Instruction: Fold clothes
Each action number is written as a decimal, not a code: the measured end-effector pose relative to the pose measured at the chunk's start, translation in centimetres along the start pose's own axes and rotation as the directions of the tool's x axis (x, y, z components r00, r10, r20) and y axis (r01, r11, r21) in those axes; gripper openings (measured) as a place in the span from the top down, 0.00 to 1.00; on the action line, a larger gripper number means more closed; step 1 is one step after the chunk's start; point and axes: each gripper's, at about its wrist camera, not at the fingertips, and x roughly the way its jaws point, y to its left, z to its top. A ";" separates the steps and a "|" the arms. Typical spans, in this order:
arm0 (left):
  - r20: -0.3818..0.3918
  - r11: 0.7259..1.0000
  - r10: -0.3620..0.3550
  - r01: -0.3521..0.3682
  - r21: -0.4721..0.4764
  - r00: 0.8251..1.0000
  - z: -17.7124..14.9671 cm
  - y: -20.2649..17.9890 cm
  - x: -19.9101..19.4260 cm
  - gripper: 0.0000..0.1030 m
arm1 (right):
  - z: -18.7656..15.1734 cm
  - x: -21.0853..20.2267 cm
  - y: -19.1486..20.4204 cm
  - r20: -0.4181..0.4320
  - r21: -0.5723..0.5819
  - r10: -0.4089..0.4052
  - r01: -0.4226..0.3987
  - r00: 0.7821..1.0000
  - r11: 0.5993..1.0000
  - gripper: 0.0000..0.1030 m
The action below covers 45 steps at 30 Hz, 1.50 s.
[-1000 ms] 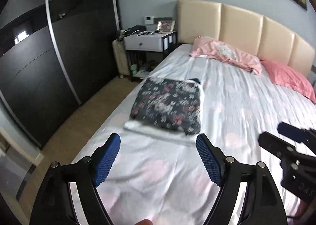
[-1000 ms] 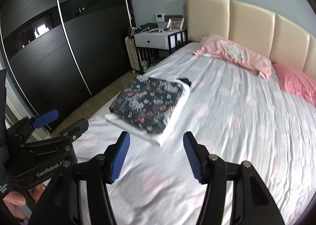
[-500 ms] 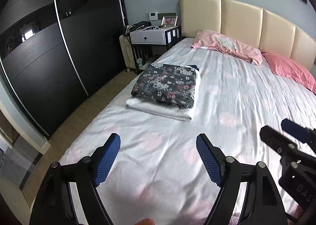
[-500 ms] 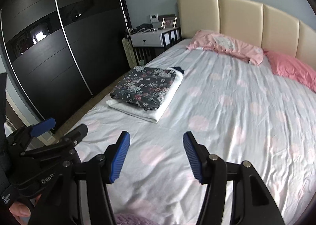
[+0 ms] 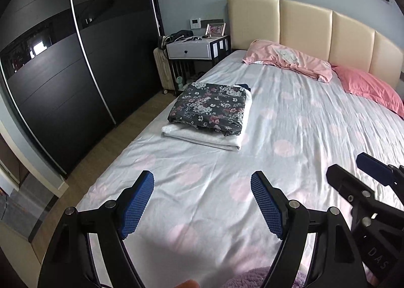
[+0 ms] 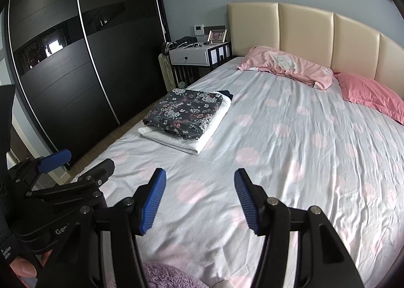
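A folded dark floral garment (image 5: 210,110) (image 6: 184,112) lies on a folded white towel (image 5: 202,136) (image 6: 194,145) near the bed's left edge, with a dark blue item peeking out behind. A fuzzy lilac garment (image 5: 252,278) (image 6: 166,276) shows at the near bottom edge. My left gripper (image 5: 202,203) hangs open over the sheet, nothing between its blue pads. My right gripper (image 6: 199,199) is open too and holds nothing. Each gripper shows at the side of the other's view.
The bed (image 5: 303,124) has a white sheet with pale pink dots. A pink crumpled cloth (image 5: 287,59) and a pink pillow (image 5: 371,88) lie by the beige headboard. A nightstand (image 5: 194,50) and dark sliding wardrobe doors (image 5: 75,60) stand left, across a strip of floor.
Both grippers have drawn back from the folded stack, which now sits farther away. The lilac garment has come into view at the bottom edge. Both stay open.
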 end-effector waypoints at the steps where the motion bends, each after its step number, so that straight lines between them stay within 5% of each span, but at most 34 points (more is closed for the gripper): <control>1: 0.001 1.000 -0.001 0.001 0.003 1.000 0.0 -0.1 -0.1 0.22 | 0.0 -0.1 0.1 0.002 -0.004 0.000 0.000 1.000 1.000 0.46; 45: 0.001 0.999 0.035 -0.035 0.037 0.999 0.0 -1.9 -1.4 0.22 | -0.7 -1.4 -0.9 0.005 -0.006 0.010 -0.010 1.000 1.000 0.46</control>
